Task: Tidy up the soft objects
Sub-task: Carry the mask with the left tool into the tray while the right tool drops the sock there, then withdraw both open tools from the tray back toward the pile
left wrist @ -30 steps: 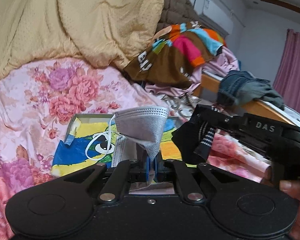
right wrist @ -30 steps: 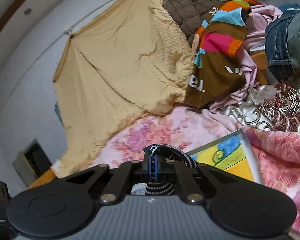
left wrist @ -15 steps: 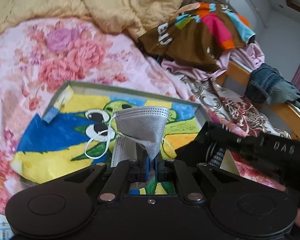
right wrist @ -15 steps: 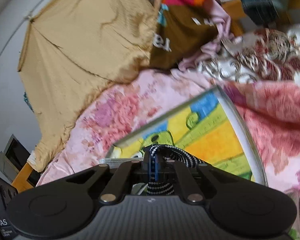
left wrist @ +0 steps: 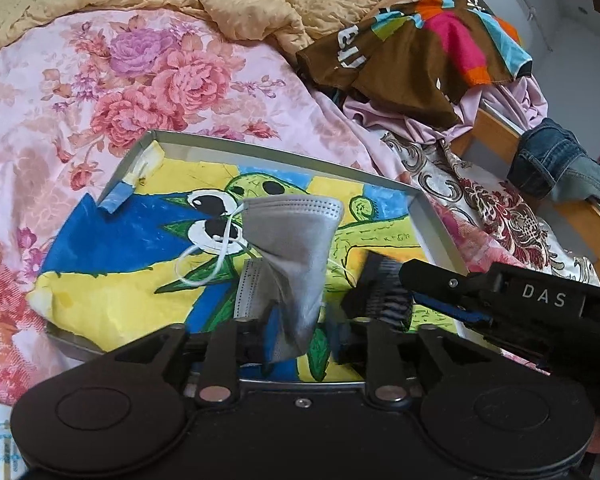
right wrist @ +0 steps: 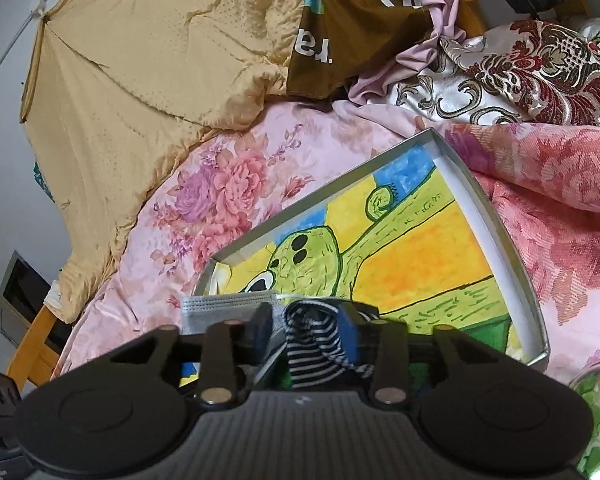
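Both tools have just been opening over the tray (left wrist: 432, 216) on the bed. Let each piece drop free inside the rim before lifting away. The left tool (left wrist: 300, 332) stands narrowly parted, the grey mask (left wrist: 296, 248) between its pads toward 12 o'clock; the right tool (right wrist: 304, 332) likewise, around the striped sock (right wrist: 312, 344).

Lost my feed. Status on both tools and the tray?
Left tool just opened, mask loose between pads. Right tool just opened, sock likewise. Both over tray. Nothing blocking.
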Motion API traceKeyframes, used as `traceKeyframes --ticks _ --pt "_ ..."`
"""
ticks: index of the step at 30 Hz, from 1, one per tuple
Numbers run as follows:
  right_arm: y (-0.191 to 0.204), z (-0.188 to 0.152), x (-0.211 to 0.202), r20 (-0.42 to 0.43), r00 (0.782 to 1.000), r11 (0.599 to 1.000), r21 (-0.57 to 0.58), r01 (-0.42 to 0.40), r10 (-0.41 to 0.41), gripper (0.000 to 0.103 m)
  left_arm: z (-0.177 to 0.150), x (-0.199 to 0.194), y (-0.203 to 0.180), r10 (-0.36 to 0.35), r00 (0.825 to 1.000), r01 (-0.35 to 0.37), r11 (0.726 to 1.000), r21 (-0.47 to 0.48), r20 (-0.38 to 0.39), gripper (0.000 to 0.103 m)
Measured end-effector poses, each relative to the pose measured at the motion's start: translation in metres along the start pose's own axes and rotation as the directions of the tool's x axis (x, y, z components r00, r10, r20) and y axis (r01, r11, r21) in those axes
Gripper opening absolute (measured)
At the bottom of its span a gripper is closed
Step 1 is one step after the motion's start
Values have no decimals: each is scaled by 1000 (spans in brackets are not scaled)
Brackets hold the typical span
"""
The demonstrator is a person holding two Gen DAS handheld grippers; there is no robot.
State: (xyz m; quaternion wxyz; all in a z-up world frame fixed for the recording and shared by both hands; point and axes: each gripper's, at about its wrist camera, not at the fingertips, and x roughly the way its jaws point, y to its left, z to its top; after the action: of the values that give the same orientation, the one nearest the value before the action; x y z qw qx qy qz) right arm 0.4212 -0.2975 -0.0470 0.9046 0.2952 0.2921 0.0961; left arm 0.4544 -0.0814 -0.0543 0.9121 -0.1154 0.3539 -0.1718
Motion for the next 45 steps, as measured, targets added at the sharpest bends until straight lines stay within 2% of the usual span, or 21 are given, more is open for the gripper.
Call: traceKeyframes --ticks 4,7,8,10,12,15,22,30,36,45 --pt "2 4 -7 -4 1000 1000 -1 0 0 56 -1 -11 -1 13 1000 -13 1000 3 17 45" --pt "6 7 -17 8 1000 1000 -17 -7 7 68 -1 -25 -3 32 998 -32 999 4 47 61" --pt "9 7 -22 20 1000 1000 -31 -7 8 72 -2 -31 -4 43 997 -43 999 4 58 67" --pt "14 9 -32 44 999 998 -61 3 -1 77 -2 -42 -6 56 995 -57 998 11 80 71" --pt "22 9 -45 66 998 994 -104 20 -13 85 -2 -56 -8 67 992 -68 998 11 107 80" --pt "33 6 -65 103 994 986 -160 43 -27 91 -2 -79 -8 74 986 -72 997 -17 150 88" --pt "62 -14 -111 165 986 954 -286 86 -40 98 -8 -133 -13 98 967 -95 995 -21 236 96" --pt "95 -45 -156 232 972 905 -407 124 -28 103 -45 -193 -16 115 949 -117 993 -11 295 102" --pt "102 -81 -188 272 962 886 -440 147 -25 103 -70 -229 -14 149 936 -154 988 -10 320 102" --pt "99 -124 -227 312 950 883 -439 167 -24 103 -107 -266 -22 156 924 -167 986 3 348 102"
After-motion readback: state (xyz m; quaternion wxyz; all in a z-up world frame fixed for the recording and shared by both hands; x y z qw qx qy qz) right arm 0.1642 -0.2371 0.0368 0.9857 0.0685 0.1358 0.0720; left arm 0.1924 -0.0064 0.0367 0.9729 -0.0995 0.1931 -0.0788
